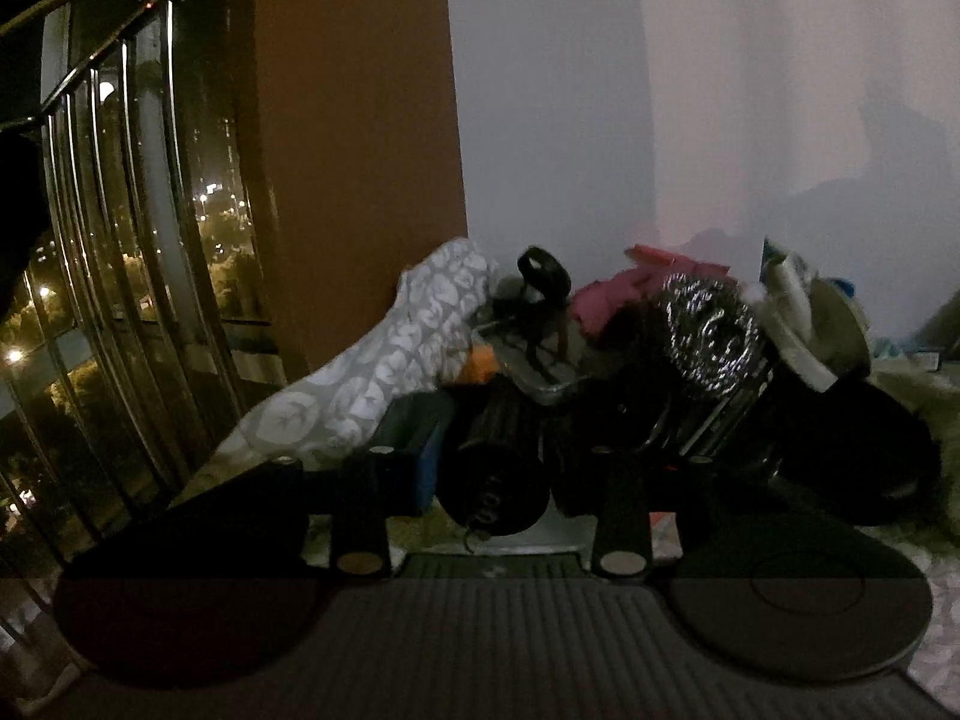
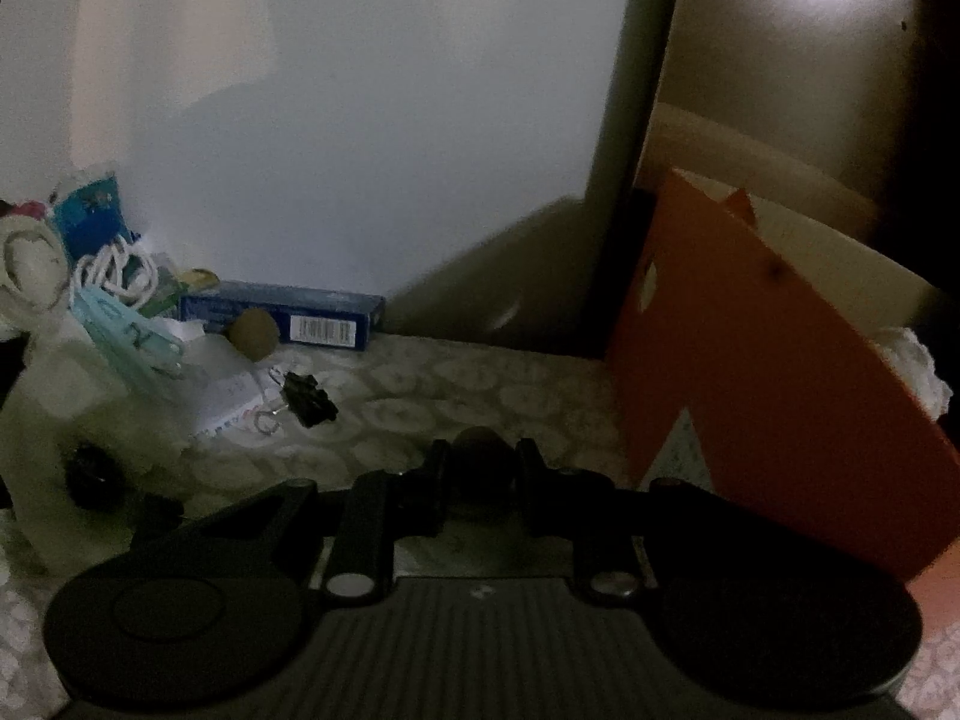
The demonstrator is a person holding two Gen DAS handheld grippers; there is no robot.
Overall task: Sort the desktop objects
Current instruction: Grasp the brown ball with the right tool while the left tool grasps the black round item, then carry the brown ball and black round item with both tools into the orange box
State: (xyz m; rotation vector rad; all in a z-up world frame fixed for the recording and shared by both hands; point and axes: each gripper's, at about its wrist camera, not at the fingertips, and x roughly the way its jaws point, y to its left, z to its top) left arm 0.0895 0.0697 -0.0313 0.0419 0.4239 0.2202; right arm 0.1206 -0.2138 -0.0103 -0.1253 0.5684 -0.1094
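Right now the left gripper [image 1: 498, 480] has a dark cylinder [image 1: 495, 480] between its jaws, stubby, black, ribbed along its side, round end face w/ faint print toward the camera; pads look pressed on it, though it's v. dim. Just past it sits a blue-edged box [image 1: 420, 450] to the left of the jaws, and a shiny steel scourer [image 1: 711, 333] ahead-right, w/ pink cloth [image 1: 618, 294] and a black ring [image 1: 543, 267] behind. A grey-white patterned cloth [image 1: 384, 372] bunches up ahead-left. Right gripper [image 2: 477, 474] pinches a small dark rounded object [image 2: 480, 468], jaws nearly together on it; can't tell what it is. Ahead-left of those jaws lie a black binder clip [image 2: 309, 399], a brownish ball [image 2: 255, 333] touching a blue carton [image 2: 282, 315], and a white cord [image 2: 120, 270]. An orange folder [image 2: 774, 396] stands close on the right.
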